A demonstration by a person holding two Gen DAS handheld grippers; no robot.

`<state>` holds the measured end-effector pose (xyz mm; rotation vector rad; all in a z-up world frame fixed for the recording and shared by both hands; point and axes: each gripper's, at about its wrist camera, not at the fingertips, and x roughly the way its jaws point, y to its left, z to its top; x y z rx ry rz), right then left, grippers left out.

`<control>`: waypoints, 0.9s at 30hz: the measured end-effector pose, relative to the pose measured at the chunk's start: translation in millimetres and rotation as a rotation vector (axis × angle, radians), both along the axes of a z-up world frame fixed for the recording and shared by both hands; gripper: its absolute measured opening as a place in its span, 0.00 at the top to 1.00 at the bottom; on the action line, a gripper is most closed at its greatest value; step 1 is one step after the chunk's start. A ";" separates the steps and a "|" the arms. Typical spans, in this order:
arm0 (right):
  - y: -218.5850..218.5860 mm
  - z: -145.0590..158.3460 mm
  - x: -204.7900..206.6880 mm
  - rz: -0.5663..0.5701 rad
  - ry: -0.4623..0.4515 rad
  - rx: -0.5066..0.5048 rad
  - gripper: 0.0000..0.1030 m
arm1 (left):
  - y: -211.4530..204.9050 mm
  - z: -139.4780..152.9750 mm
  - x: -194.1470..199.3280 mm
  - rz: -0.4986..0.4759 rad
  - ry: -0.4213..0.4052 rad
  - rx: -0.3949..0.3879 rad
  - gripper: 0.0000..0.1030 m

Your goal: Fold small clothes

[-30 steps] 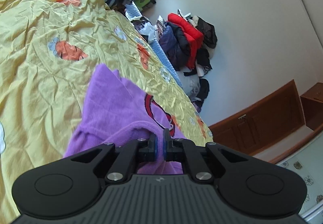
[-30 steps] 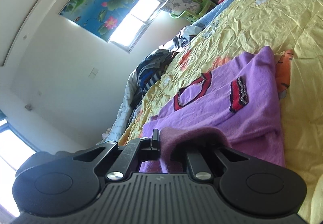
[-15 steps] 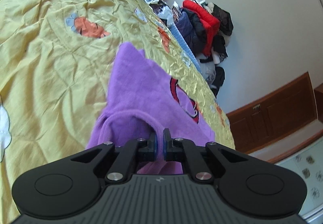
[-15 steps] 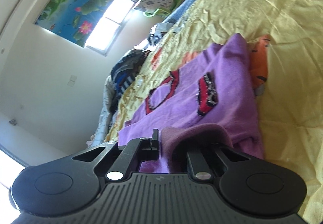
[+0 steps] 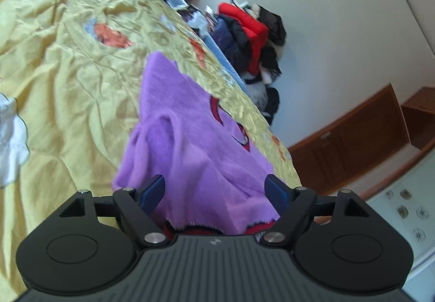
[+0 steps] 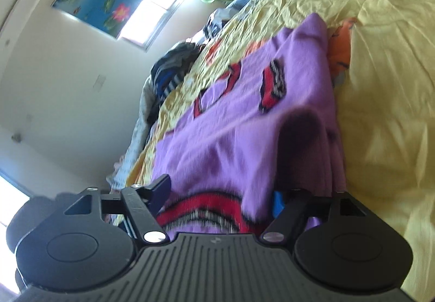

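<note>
A small purple sweater (image 5: pixel 190 138) with red and black patches lies folded over on the yellow bedspread (image 5: pixel 68 70). My left gripper (image 5: pixel 216 189) hovers at its near edge, jaws opening wide; the cloth lies between the blue pads (image 5: pixel 152 190) without being pinched. In the right wrist view the same purple sweater (image 6: pixel 244 125) stretches away from my right gripper (image 6: pixel 220 193). Its jaws are opening too, with a fold of purple cloth and a red patch lying loose between them; the right pad is partly hidden by the cloth.
A heap of red, navy and black clothes (image 5: pixel 250 38) sits beside the bed against the wall. Striped and dark garments (image 6: pixel 174 68) are piled at the far end of the bed. A wooden cabinet (image 5: pixel 353 138) stands by the wall. A window (image 6: pixel 155 19) glares brightly.
Both grippers were shut on the sweater's edge and have now opened, letting it drop onto the bedspread. Both hands sank toward the bed.
</note>
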<state>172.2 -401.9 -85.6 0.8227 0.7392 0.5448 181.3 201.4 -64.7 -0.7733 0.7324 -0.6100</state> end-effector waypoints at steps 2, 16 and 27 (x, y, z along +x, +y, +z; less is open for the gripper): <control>3.6 -2.4 -2.2 0.011 0.022 -0.013 0.55 | -8.7 -0.3 -2.2 -0.025 -0.009 0.042 0.22; 12.4 27.9 -11.7 -0.006 -0.043 -0.035 0.89 | -47.1 16.1 -12.8 -0.100 -0.062 0.274 0.96; 5.6 67.3 3.2 -0.058 -0.150 -0.016 0.89 | -48.0 65.4 10.2 -0.007 -0.151 0.227 0.96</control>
